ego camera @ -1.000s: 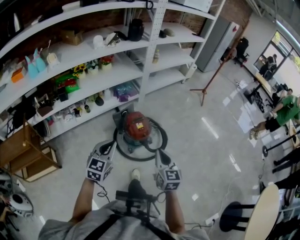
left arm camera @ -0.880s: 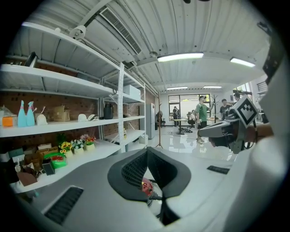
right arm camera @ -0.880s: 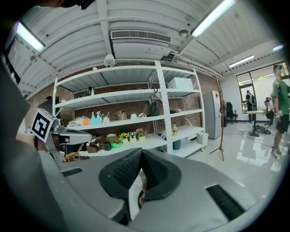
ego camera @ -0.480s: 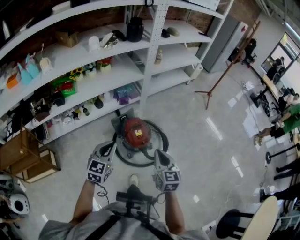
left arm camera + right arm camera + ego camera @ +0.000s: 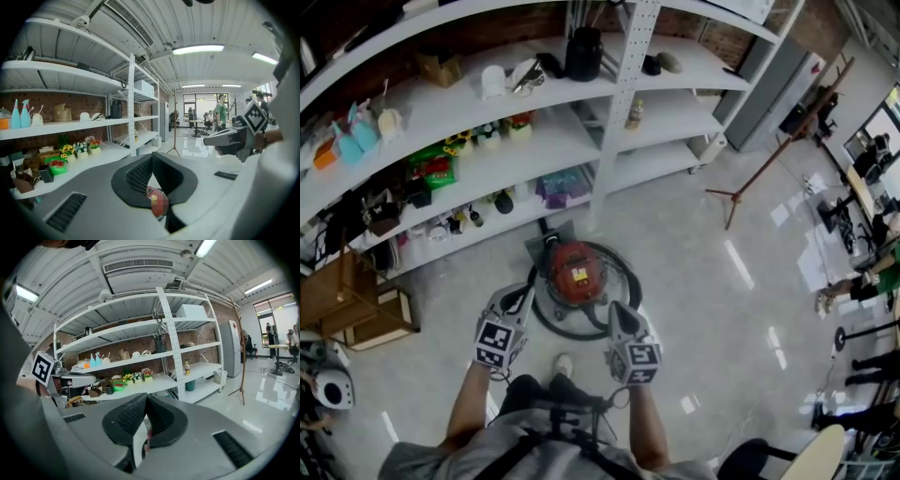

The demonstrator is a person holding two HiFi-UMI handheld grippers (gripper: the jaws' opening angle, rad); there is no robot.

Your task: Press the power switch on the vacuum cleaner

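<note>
A red vacuum cleaner (image 5: pixel 575 272) stands on the floor below the shelving, ringed by its black hose (image 5: pixel 623 281). My left gripper (image 5: pixel 523 294) hangs just short of its left side, and my right gripper (image 5: pixel 616 311) just short of its right front. Both are above the floor, shut, with nothing between the pads. In the left gripper view the jaws (image 5: pixel 152 157) meet at the tip and a sliver of the red vacuum cleaner (image 5: pixel 151 193) shows below them. The right gripper view shows its shut jaws (image 5: pixel 146 398) with a thin red strip of the vacuum cleaner (image 5: pixel 146 431) beneath. I cannot make out a switch.
White shelving (image 5: pixel 609 103) full of small items runs behind the vacuum. A wooden crate (image 5: pixel 342 305) and a white round device (image 5: pixel 328 389) sit at the left. A wooden tripod stand (image 5: pixel 741 192) stands to the right, people sit at the far right, and a stool (image 5: pixel 825 450) is at the lower right.
The person has stepped forward, so the vacuum and shelves lie nearer and slightly right in the head view. Both grippers keep the same pose and stay shut.
</note>
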